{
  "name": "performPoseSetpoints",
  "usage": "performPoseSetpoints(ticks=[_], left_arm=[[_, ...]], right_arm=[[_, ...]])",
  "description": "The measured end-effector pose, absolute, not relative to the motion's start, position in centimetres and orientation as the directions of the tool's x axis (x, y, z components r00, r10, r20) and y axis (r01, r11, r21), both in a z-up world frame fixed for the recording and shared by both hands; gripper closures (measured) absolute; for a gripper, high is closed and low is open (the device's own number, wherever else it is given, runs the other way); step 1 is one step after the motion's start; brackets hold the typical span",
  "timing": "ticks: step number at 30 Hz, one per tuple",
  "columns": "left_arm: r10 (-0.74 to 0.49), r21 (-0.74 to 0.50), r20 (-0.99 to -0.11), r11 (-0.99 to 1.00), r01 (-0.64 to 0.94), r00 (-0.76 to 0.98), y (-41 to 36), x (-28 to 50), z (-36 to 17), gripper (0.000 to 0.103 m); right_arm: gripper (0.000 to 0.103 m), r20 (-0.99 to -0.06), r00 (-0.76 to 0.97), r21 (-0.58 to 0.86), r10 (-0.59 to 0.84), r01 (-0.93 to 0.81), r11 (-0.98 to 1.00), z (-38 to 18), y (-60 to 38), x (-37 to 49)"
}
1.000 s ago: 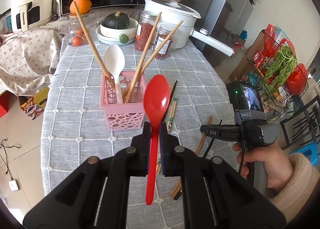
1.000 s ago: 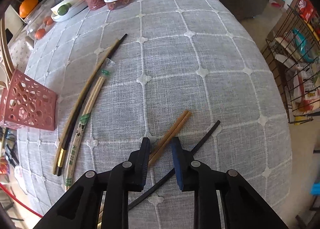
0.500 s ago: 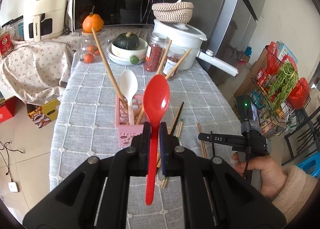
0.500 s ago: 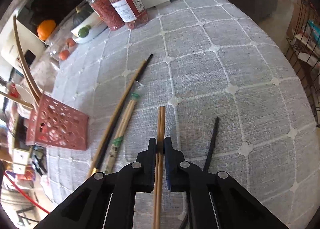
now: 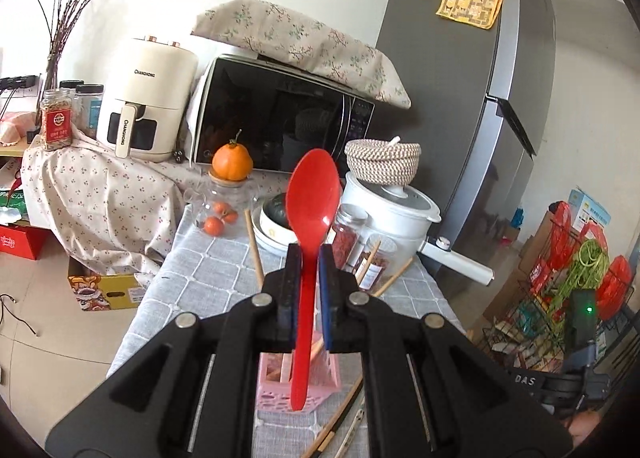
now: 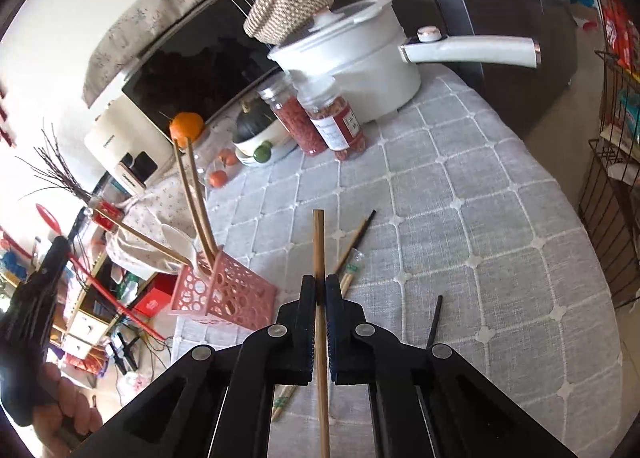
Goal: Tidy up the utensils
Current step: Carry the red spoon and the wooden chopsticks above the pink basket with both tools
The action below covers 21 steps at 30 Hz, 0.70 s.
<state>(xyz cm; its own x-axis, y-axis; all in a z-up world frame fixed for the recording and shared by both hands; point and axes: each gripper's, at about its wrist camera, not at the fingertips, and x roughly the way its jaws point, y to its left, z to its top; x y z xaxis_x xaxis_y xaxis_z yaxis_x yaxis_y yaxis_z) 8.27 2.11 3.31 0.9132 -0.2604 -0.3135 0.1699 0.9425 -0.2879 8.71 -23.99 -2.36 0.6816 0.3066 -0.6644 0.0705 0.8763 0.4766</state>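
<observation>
My left gripper (image 5: 309, 258) is shut on a red spoon (image 5: 312, 194), bowl up, held above the pink utensil basket (image 5: 298, 386). My right gripper (image 6: 320, 286) is shut on brown wooden chopsticks (image 6: 319, 242), lifted off the grey tablecloth (image 6: 480, 218). The pink basket (image 6: 224, 294) stands to the left in the right wrist view, with chopsticks and a white spoon (image 6: 178, 242) in it. Loose chopsticks (image 6: 354, 246) and a black chopstick (image 6: 434, 322) lie on the cloth.
At the table's back stand a white pot (image 6: 360, 58) with a long handle, two red jars (image 6: 320, 122), a bowl with a green squash (image 6: 256, 130) and a jar of oranges (image 5: 216, 214). A microwave (image 5: 280, 118) and fridge (image 5: 480, 98) stand behind. A wire rack (image 5: 580, 298) is at right.
Both grippers have risen and tilted up. The right gripper shut on the brown chopsticks and lifted them off the cloth. The left still holds the red spoon.
</observation>
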Motion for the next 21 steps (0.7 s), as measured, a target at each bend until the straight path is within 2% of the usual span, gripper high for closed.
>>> performPoseSetpoints(ticks=[6,21], left_arm=[[-0.252,-0.329,-0.291,0.932,0.151,0.923,1.4,9.0,2.9,0.094],[-0.245,-0.334,-0.310,0.933,0.136,0.919,-0.1,10.7,1.2,0.094]], right_arm=[[0.098,-0.584,0.757,0.452,0.292,0.004,0.892,-0.1,-24.8,7.4],[0.098,-0.517,0.803,0.454,0.298,-0.038,0.890,2.6,-25.1,6.2]])
